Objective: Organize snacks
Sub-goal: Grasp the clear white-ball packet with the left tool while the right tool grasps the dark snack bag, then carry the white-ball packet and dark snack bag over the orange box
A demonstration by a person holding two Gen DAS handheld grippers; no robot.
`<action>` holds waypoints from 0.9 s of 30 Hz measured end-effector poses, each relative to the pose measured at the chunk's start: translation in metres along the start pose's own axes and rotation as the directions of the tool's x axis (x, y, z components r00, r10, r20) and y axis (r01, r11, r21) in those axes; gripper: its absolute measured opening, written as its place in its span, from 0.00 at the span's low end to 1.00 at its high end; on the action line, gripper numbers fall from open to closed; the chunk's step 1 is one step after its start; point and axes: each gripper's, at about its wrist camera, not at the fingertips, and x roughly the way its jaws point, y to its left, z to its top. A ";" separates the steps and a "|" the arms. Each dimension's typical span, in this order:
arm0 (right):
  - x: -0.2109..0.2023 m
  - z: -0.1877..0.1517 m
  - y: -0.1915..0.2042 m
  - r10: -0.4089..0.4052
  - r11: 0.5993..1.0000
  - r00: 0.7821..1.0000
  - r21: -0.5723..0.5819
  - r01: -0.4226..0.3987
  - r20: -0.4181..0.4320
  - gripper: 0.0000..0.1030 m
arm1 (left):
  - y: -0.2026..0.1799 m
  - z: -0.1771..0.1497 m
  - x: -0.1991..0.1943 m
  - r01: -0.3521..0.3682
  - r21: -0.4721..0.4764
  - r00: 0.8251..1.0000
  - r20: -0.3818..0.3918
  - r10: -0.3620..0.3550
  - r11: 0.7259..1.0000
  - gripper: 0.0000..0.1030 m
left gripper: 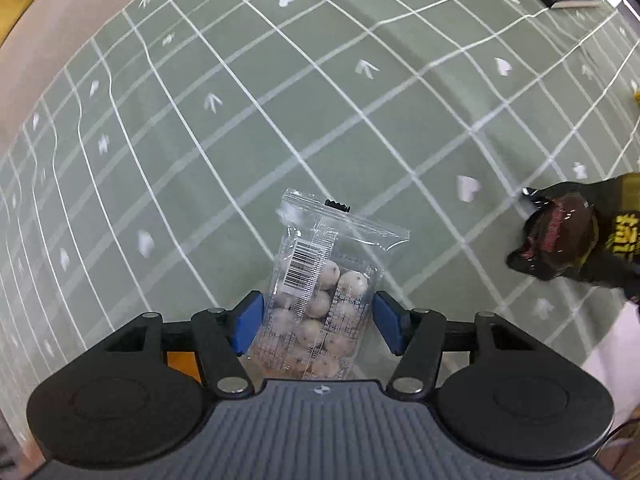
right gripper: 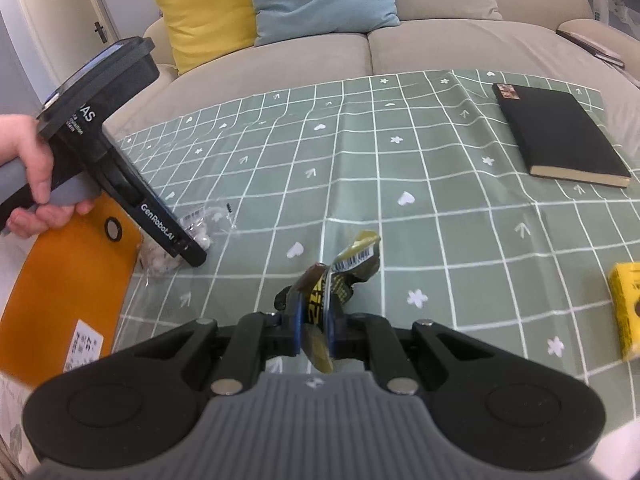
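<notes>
Left gripper points straight down over the clear bag of round snacks, which lies flat on the green checked tablecloth beside the orange pouch. Its blue pads stand on either side of the bag, with a small gap on the right one, so it looks open around the bag, not yet gripping.

To do this well: keep centred on the bag's filled middle, close until the film bunches, then lift straight up so nothing slides out.

Right gripper is clamped on the dark and yellow snack wrapper, held just above the cloth. Keep it still meanwhile.

Writing: "GenRobot.AI" on the left tool's body in the right wrist view. Barcode on the clear bag, another on the wrapper. Yellow lettering on the wrapper is not legible. The white label on the pouch is too blurred to read.

Also on the cloth: black book, yellow box.
</notes>
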 end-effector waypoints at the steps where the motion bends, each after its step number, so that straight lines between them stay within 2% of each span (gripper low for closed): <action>1: -0.003 -0.003 -0.001 -0.007 1.000 1.000 -0.002 0.007 -0.004 0.07 | -0.006 -0.006 -0.001 0.003 -0.013 1.000 0.012 -0.002 1.000 0.66; 4: -0.012 -0.011 -0.004 -0.022 1.000 1.000 0.000 0.022 -0.009 0.07 | -0.026 -0.027 -0.006 0.038 -0.049 0.998 0.057 -0.035 0.998 0.65; 6: -0.020 -0.017 -0.005 -0.028 1.000 1.000 0.002 0.028 -0.008 0.07 | -0.040 -0.042 -0.010 0.028 -0.058 0.995 0.097 -0.022 0.998 0.63; 8: -0.027 -0.023 -0.004 -0.031 1.000 0.999 0.001 0.031 -0.010 0.05 | -0.049 -0.058 -0.014 0.027 -0.092 0.990 0.141 -0.014 0.995 0.62; 14: -0.048 -0.041 0.001 -0.022 1.000 1.000 0.022 0.022 -0.015 0.00 | -0.081 -0.109 -0.031 0.090 -0.193 0.971 0.234 -0.043 0.977 0.59; 17: -0.058 -0.050 0.010 -0.029 1.000 0.999 0.000 0.029 -0.014 0.00 | -0.098 -0.117 -0.046 0.120 -0.218 0.963 0.263 -0.061 0.969 0.59; 22: -0.075 -0.064 0.017 -0.026 1.000 1.000 0.011 0.026 -0.011 0.00 | -0.107 -0.152 -0.065 0.158 -0.252 0.936 0.346 -0.064 0.955 0.59; 27: -0.098 -0.066 0.030 -0.015 0.999 0.999 -0.030 0.016 0.033 0.00 | -0.108 -0.177 -0.088 0.200 -0.291 0.907 0.416 -0.064 0.936 0.59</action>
